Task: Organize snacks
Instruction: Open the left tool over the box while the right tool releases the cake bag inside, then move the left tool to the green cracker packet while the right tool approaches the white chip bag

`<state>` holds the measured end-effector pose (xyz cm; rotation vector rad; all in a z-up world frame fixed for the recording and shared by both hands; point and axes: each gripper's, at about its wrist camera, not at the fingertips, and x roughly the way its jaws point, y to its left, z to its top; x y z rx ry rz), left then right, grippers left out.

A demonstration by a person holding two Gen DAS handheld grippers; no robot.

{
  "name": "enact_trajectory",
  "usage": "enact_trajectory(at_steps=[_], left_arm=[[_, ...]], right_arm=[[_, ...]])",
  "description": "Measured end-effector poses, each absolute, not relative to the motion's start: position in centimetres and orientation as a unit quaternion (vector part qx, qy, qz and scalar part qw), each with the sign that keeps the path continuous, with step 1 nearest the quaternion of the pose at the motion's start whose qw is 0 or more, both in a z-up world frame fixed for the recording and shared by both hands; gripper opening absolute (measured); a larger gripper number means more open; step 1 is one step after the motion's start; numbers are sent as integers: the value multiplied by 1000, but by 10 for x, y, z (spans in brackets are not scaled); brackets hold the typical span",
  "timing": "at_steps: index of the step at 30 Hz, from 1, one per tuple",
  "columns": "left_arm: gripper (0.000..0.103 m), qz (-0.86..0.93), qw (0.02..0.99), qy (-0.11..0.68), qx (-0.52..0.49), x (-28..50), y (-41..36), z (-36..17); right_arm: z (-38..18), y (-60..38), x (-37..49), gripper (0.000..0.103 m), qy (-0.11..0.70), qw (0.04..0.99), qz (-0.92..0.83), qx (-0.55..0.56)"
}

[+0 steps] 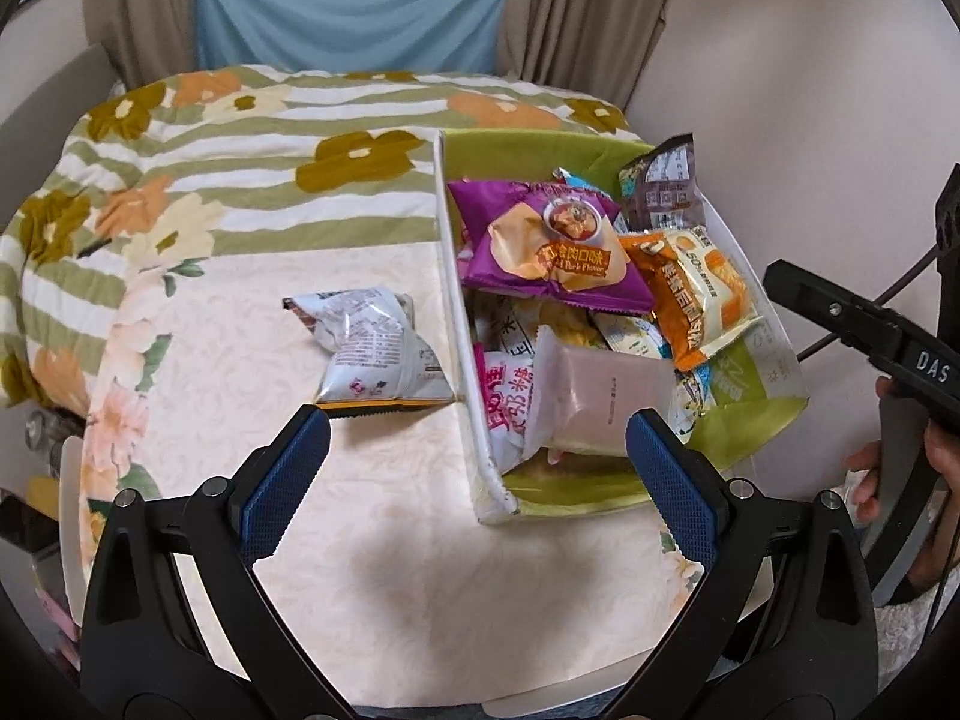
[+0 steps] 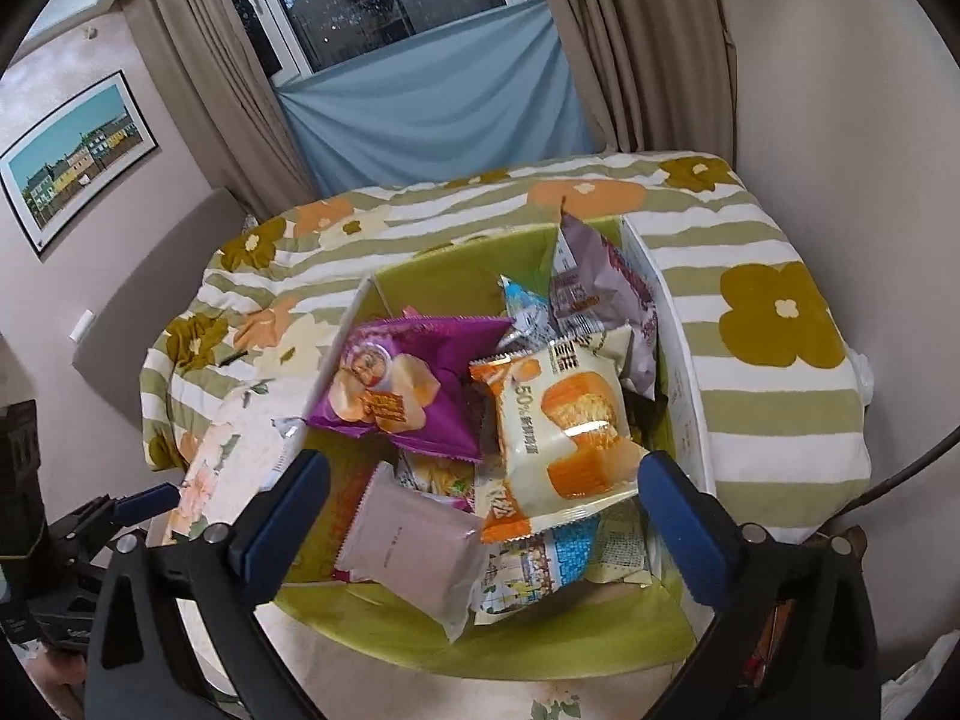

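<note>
A box with white walls (image 1: pixel 465 360) and green lining holds several snack packets: a purple one (image 1: pixel 540 246), an orange cake one (image 1: pixel 696 294) and a pale pink one (image 1: pixel 606 396). One silver-white packet (image 1: pixel 372 354) lies on the tablecloth just left of the box. My left gripper (image 1: pixel 478 423) is open above the box's near left wall, holding nothing. In the right wrist view my right gripper (image 2: pixel 485 463) is open over the box (image 2: pixel 540 642). The orange cake packet (image 2: pixel 564 438) rests on the pile between its fingers, and the pink packet (image 2: pixel 414 552) lies below it.
A striped, flowered blanket (image 1: pixel 240 138) covers the far half of the table, and a pale floral cloth (image 1: pixel 390 570) the near half. A wall (image 1: pixel 810 90) stands close on the right. A person's hand (image 1: pixel 936 468) holds the right gripper's body (image 1: pixel 852 318). Curtains (image 2: pixel 420 108) hang behind.
</note>
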<state>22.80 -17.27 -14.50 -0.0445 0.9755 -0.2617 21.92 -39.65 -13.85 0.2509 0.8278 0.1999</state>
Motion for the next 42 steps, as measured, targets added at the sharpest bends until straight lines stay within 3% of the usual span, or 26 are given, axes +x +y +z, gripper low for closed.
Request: enact_trajectory(at_steps=[10, 22, 34, 42], left_arm=[[98, -84, 891, 445, -29, 205, -129, -118], [98, -23, 891, 450, -46, 186, -17, -118], [98, -2, 870, 491, -51, 187, 100, -147], [98, -25, 836, 547, -33, 192, 139, -200]], right_arm=[[-103, -360, 210, 102, 382, 909, 143, 84], [-99, -242, 210, 102, 383, 899, 207, 56], [-126, -142, 234, 102, 415, 888, 195, 36], [-152, -99, 250, 102, 438, 884, 160, 38]])
